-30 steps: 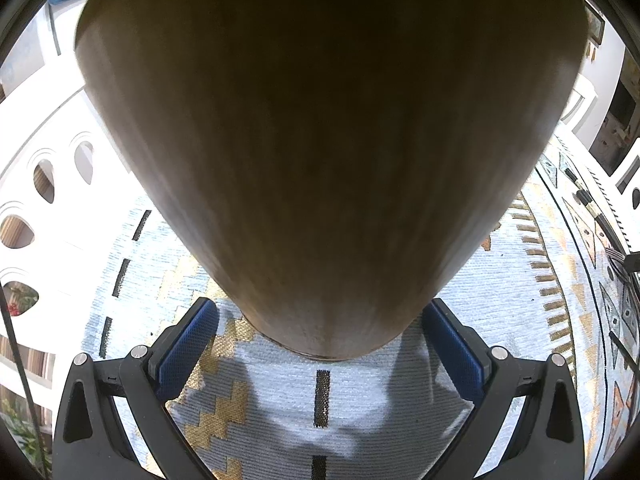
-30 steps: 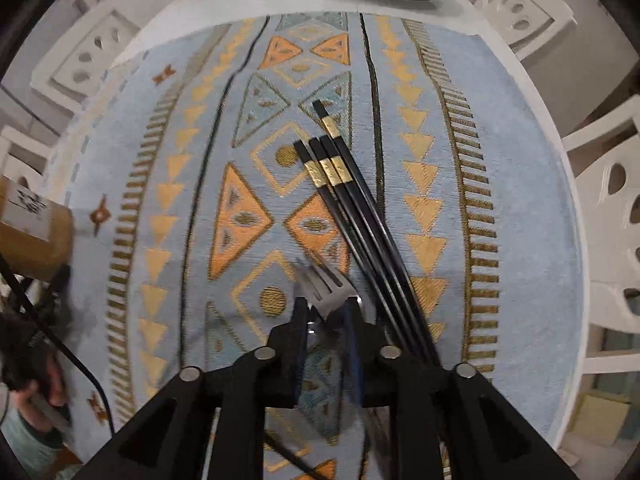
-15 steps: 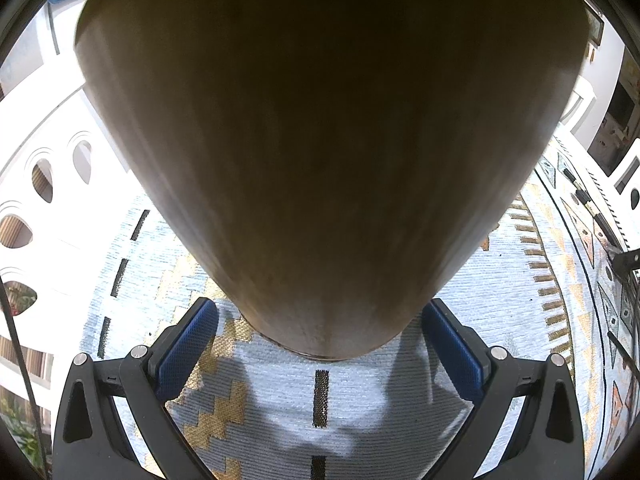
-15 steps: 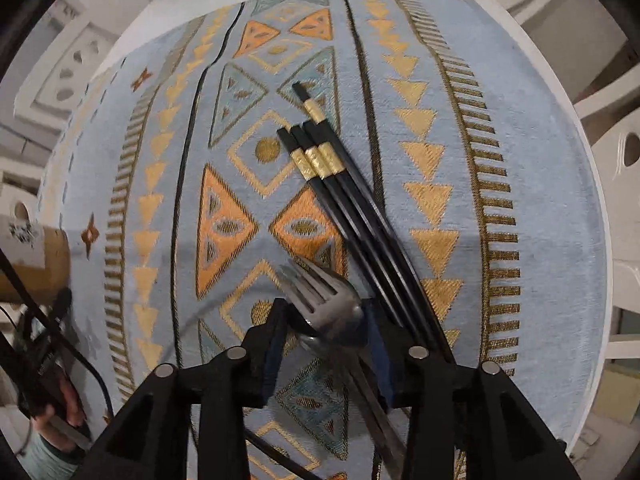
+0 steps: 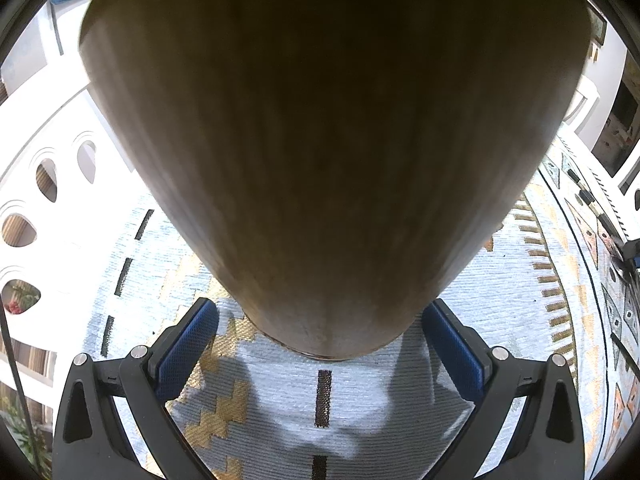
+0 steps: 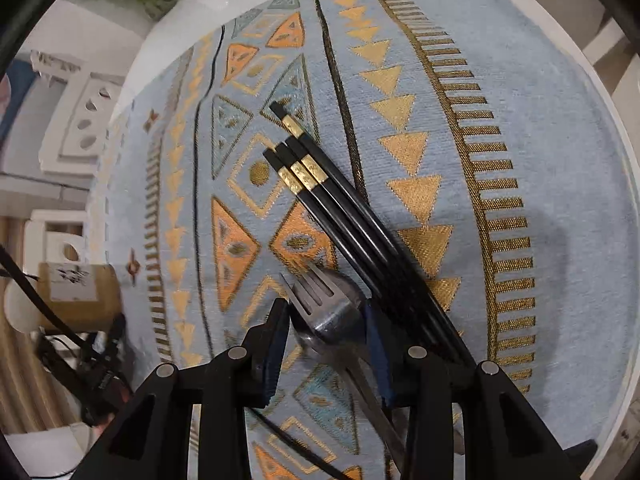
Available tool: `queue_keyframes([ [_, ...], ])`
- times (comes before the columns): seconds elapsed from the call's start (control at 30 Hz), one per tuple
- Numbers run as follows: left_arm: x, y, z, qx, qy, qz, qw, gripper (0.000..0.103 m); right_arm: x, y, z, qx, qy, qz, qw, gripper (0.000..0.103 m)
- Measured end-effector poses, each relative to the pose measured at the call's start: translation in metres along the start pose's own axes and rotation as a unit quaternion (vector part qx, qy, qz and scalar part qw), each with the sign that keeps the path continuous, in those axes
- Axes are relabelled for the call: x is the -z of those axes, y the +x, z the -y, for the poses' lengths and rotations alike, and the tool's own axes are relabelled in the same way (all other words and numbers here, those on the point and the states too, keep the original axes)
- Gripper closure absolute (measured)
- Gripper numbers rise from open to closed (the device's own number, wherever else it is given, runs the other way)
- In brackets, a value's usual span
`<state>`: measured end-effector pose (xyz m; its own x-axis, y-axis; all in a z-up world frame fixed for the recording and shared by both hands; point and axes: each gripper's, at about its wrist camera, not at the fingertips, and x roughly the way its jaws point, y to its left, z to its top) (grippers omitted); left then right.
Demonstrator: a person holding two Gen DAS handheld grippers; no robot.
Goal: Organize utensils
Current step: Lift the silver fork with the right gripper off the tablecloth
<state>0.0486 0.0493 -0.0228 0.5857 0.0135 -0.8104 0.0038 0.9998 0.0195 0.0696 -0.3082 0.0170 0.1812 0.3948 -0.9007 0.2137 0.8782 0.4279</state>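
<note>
A fork [image 6: 316,296] and a spoon [image 6: 340,320] lie stacked on the cloth [image 6: 448,152], the fork on top. Both sit between the blue pads of the right gripper [image 6: 326,336]. Its jaws are part way apart, one on each side of the two heads. I cannot tell if the pads press on them or just stand close. The handles run back under the gripper toward the bottom of the picture.

Just to the right of the fork lie four black chopsticks [image 6: 348,216] with gold bands near their ends. They lie side by side and slant up to the left. Their lower ends go under the right finger.

The cloth is light blue with gold and orange shapes. It covers a round white table [image 6: 616,128]. At the far left stands a brown pot [image 6: 80,296] with a white label.

In the left wrist view, that pot [image 5: 328,152] fills most of the picture. It stands on the cloth. The left gripper [image 5: 320,344] has its jaws spread wide, one blue pad on each side of the pot's base. The pads do not touch it. White chairs [image 5: 44,184] stand past the table.
</note>
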Motion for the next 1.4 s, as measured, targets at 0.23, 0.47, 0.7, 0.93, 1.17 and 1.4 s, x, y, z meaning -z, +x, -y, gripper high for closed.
queue_keyframes([
  [0.23,0.0,0.0,0.0,0.0,0.0,0.0,1.0,0.0,-0.001,0.01,-0.004,-0.149,0.076,-0.026,0.985,0.071],
  [0.47,0.0,0.0,0.0,0.0,0.0,0.0,1.0,0.0,-0.001,0.017,-0.037,-0.12,0.066,-0.012,0.991,0.081],
  [0.7,0.0,0.004,0.004,0.001,0.001,0.0,1.0,0.0,0.016,-0.009,-0.081,-0.055,-0.105,0.002,0.993,0.07],
  [0.93,0.001,0.003,0.004,0.0,0.0,0.0,1.0,0.0,0.049,0.014,-0.099,0.047,-0.278,-0.069,0.957,0.055],
  [1.17,0.001,0.003,0.004,0.001,0.0,0.0,1.0,0.0,0.073,0.036,-0.108,0.095,-0.344,-0.087,0.93,0.067],
  [1.4,0.001,0.003,0.004,0.001,0.0,0.001,1.0,0.0,0.089,0.035,-0.124,0.1,-0.332,-0.106,0.932,0.095],
])
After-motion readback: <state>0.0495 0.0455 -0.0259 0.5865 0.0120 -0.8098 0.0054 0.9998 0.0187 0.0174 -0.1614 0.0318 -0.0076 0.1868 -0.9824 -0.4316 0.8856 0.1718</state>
